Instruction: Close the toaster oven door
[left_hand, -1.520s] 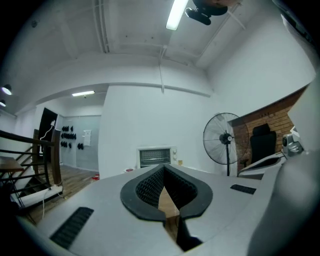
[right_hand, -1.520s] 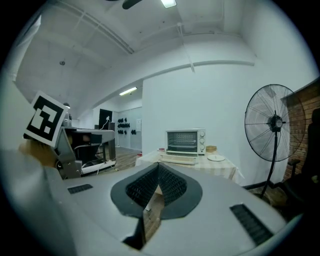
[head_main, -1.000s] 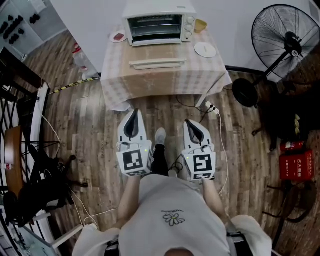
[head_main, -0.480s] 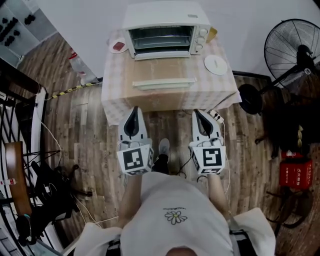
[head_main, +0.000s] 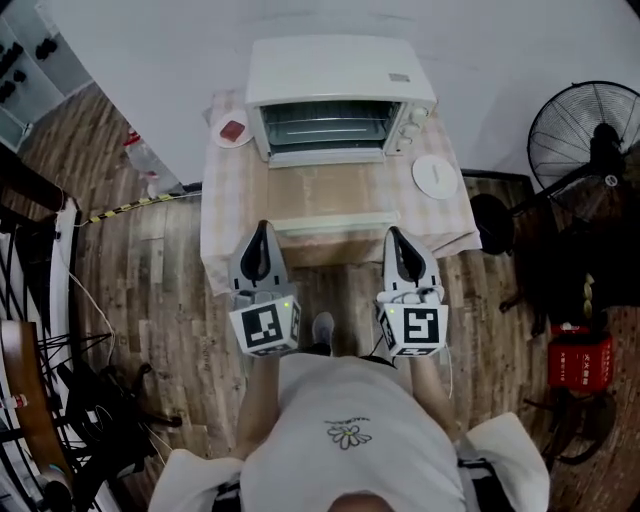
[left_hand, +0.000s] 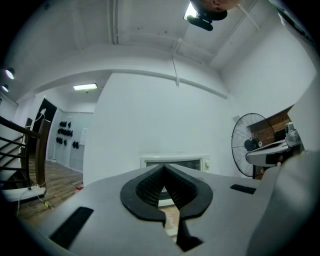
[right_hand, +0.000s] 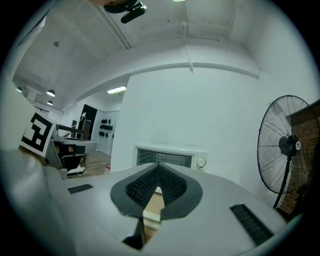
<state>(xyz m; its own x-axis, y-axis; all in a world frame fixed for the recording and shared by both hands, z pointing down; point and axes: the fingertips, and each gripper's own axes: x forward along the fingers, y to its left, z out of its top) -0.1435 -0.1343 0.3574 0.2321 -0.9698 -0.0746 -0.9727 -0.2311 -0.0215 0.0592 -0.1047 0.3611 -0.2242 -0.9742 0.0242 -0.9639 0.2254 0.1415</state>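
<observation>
Head view: the toaster oven (head_main: 335, 75) stands at the far side of the table (head_main: 225, 215), mouth facing me. Its door (head_main: 330, 190) is dropped flat toward the near edge, hinge at the far side. The handle bar (head_main: 335, 222) is on the free near edge, and its long axis runs left to right. The left gripper (head_main: 262, 229) sits just off the left end of that bar and the right gripper (head_main: 396, 233) just off the right end. Both point at the oven and neither touches the door. I judge them about equally near, the bar lying between the two tips and a little farther in. Left gripper view: the left gripper (left_hand: 162, 169) is clenched tip to tip with nothing in it. The toaster oven (left_hand: 192, 163) is dead ahead past the tips and slightly right. Right gripper view: the right gripper (right_hand: 158, 167) is also clamped on nothing. A pale strip of the door (right_hand: 151, 207) shows through the slot below the pads, and the toaster oven (right_hand: 170, 158) sits straight beyond. My read is that the close turns on getting under that near edge and swinging it up and away toward the far side. Either hand could do it.
</observation>
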